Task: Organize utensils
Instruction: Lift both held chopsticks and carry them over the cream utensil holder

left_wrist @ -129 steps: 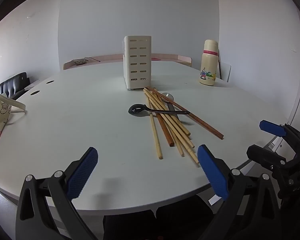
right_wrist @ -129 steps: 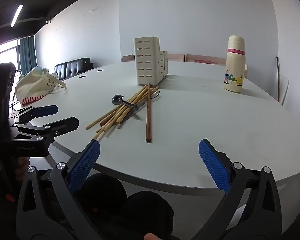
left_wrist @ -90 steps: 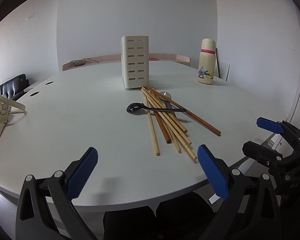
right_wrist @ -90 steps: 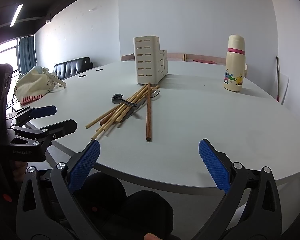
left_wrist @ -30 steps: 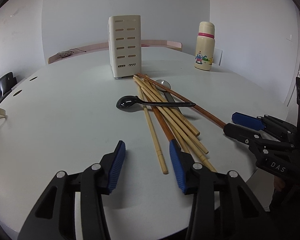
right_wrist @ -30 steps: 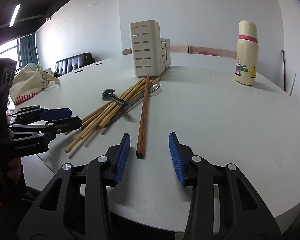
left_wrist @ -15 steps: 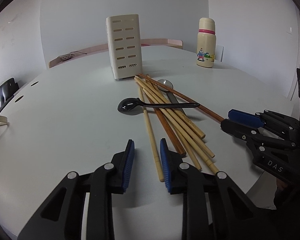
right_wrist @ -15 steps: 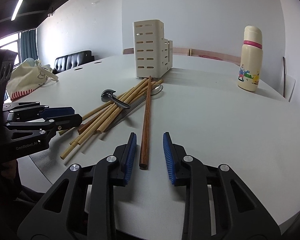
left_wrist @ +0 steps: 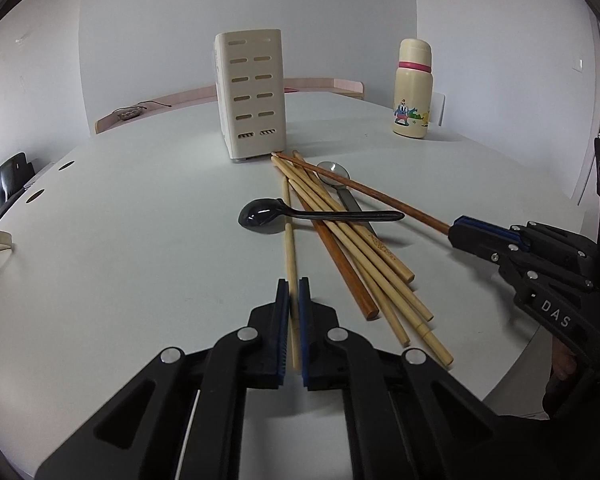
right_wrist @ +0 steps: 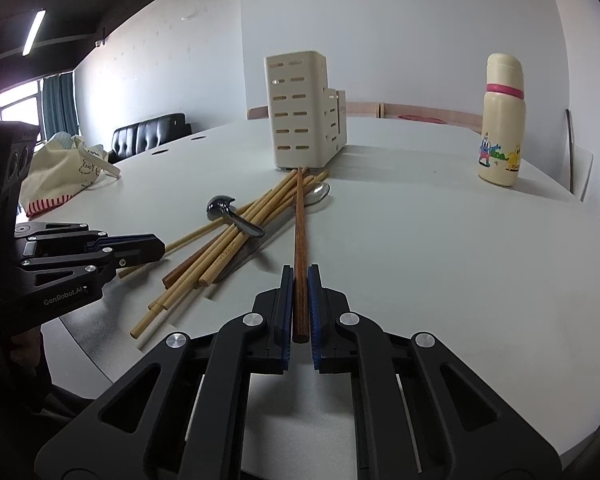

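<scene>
My left gripper [left_wrist: 293, 282] has its jaws closing, and the pads press on the near end of a pale chopstick [left_wrist: 290, 248] that lies on the white table [left_wrist: 120, 240]. The jaws of my right gripper [right_wrist: 300, 268] are closing too, pads pressing a dark brown chopstick [right_wrist: 300, 220]; this gripper [left_wrist: 456, 229] also shows at the right of the left wrist view. Several more chopsticks [left_wrist: 364, 256] lie fanned between them under a black spoon [left_wrist: 260, 214], with a metal spoon [left_wrist: 332, 170] behind. A cream slotted utensil holder [left_wrist: 252, 96] stands upright at their far ends.
A cream bottle with a pink band [right_wrist: 502, 120] stands at the far right of the table. A cloth tote bag [right_wrist: 64, 172] lies at the left edge, a black sofa [right_wrist: 148, 136] behind it. The table's rounded near edge [right_wrist: 84, 352] runs under both grippers.
Both grippers came in from the table's near edge to the chopstick ends. Their jaws went from wide open to pressed on a chopstick each.
</scene>
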Tool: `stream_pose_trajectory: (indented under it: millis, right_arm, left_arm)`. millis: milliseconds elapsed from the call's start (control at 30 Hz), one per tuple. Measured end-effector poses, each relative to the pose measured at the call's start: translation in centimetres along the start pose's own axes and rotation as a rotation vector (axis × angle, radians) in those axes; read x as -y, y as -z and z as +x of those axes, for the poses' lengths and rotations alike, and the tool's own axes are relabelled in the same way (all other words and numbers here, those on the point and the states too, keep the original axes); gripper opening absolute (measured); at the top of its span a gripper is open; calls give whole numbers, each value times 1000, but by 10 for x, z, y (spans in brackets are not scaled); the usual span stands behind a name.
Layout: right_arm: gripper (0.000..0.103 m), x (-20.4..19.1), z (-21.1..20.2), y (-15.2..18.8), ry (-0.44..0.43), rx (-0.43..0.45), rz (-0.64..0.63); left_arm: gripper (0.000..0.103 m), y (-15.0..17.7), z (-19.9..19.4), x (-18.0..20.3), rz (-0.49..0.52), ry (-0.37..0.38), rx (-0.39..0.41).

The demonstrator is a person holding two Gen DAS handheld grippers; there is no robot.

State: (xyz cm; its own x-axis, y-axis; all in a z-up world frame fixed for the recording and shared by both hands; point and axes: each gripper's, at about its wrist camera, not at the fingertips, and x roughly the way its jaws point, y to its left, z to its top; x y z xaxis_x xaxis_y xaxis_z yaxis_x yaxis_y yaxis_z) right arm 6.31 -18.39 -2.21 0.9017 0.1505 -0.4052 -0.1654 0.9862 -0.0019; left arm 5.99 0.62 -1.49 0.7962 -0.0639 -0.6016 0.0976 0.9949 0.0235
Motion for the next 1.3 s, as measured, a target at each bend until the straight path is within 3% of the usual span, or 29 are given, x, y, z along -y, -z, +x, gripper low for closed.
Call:
stream_pose_trajectory:
  millis: [533, 767, 1300]
  right_arm:
    - [7, 8, -26, -60, -16, 183, 41]
    - [7, 13, -12, -92, -26, 198, 57]
    - [7, 23, 4, -147, -27, 245, 44]
  left_arm:
    - [4, -54, -38, -20, 2, 47, 145]
    - [4, -89, -35, -30, 11, 47, 152]
    - [4, -168, -24, -42, 15, 131, 200]
